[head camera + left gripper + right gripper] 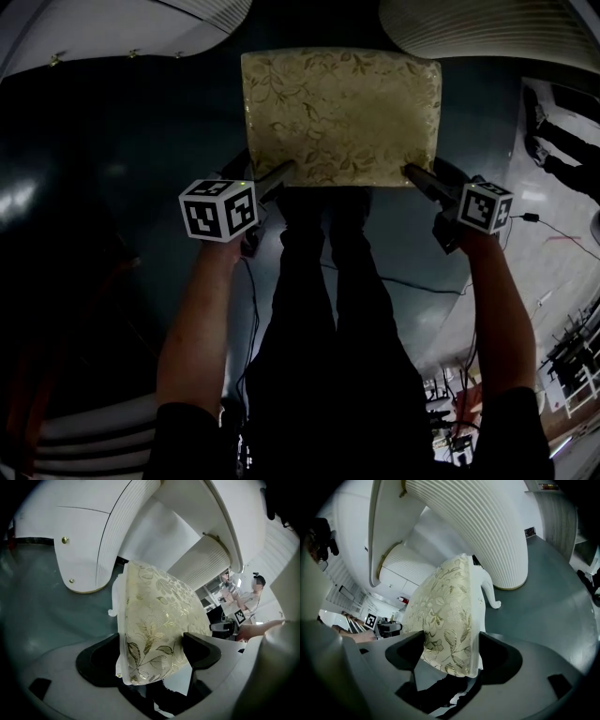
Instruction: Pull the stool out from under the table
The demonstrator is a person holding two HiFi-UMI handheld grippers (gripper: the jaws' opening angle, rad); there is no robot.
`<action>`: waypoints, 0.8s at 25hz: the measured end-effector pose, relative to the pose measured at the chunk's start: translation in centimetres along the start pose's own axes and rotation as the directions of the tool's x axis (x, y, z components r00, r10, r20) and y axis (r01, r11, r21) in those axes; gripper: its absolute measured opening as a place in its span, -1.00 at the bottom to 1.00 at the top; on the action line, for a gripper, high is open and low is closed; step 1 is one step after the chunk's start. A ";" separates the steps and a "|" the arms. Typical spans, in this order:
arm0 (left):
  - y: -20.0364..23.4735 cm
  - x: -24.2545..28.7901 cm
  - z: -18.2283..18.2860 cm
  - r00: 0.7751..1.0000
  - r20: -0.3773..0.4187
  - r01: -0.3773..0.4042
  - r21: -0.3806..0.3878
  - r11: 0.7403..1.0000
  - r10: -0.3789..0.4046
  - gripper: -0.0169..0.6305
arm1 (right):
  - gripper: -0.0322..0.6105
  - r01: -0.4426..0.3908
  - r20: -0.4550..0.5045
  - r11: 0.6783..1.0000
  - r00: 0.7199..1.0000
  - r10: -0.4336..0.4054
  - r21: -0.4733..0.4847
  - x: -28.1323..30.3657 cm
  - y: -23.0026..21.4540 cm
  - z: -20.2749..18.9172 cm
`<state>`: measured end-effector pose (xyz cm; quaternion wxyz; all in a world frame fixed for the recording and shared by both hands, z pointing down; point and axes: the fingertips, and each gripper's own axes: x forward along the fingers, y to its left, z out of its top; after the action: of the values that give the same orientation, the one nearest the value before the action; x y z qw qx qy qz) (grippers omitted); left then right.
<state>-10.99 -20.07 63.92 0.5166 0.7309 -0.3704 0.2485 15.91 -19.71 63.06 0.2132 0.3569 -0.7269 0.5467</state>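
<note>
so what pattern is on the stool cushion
The stool cushion is pale cream-gold fabric with a leaf and flower pattern. It shows best in the head view.

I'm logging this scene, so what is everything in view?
stool: one, gold floral seat, white legs, between table's bases
table: one, white, ribbed bases, top of head view
floor: one, dark teal, all around
cables: several, black, floor at right
bystander: one, far off in left gripper view
legs: two, dark, below stool
arms: two, bare, behind grippers
left gripper: one, grey, stool's near corner between jaws
right gripper: one, grey, other near corner between jaws
</note>
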 end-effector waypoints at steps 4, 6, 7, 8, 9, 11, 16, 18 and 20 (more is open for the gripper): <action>-0.3 -0.3 -0.2 0.999 -0.053 0.001 -0.011 1.000 -0.001 0.34 | 0.07 0.003 -0.022 1.000 1.000 -0.003 0.012 -0.3 0.2 -0.2; -0.4 -0.3 -0.2 0.997 -0.074 0.001 -0.017 1.000 -0.002 0.33 | 0.07 0.007 -0.028 1.000 1.000 -0.006 0.017 -0.4 0.3 -0.1; -0.3 -0.3 -0.1 0.997 -0.083 0.001 -0.018 1.000 -0.003 0.33 | 0.07 0.006 -0.035 1.000 0.999 -0.005 0.023 -0.4 0.3 -0.1; -0.3 -0.3 -0.1 0.996 -0.091 0.001 -0.019 1.000 -0.003 0.33 | 0.07 0.003 -0.043 0.999 0.999 -0.002 0.033 -0.4 0.4 -0.2; -0.2 -0.3 -0.1 0.995 -0.098 0.002 -0.018 1.000 -0.004 0.33 | 0.07 0.001 -0.052 0.999 0.999 0.001 0.044 -0.3 0.5 -0.4; 0.0 -0.2 -0.1 0.994 -0.107 0.004 -0.016 1.000 -0.006 0.33 | 0.07 0.004 -0.063 0.999 0.998 0.000 0.050 -0.2 0.5 -0.6; 0.0 -0.4 -0.2 0.994 -0.107 0.006 -0.010 1.000 -0.007 0.33 | 0.07 0.012 -0.082 0.999 0.997 -0.008 0.049 -0.3 0.8 -0.8; 0.2 -0.5 -0.1 0.996 -0.094 0.001 -0.001 1.000 -0.001 0.33 | 0.07 0.011 -0.077 0.999 0.997 -0.007 0.048 -0.2 0.8 -0.8; 0.4 -0.4 0.3 0.997 -0.080 -0.013 0.014 1.000 0.014 0.33 | 0.07 0.011 -0.067 0.998 0.998 -0.007 0.055 0.0 0.9 -1.0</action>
<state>-11.59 -20.27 63.75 0.5245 0.7213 -0.3524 0.2836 15.19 -18.65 62.83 0.2299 0.3476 -0.7022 0.5773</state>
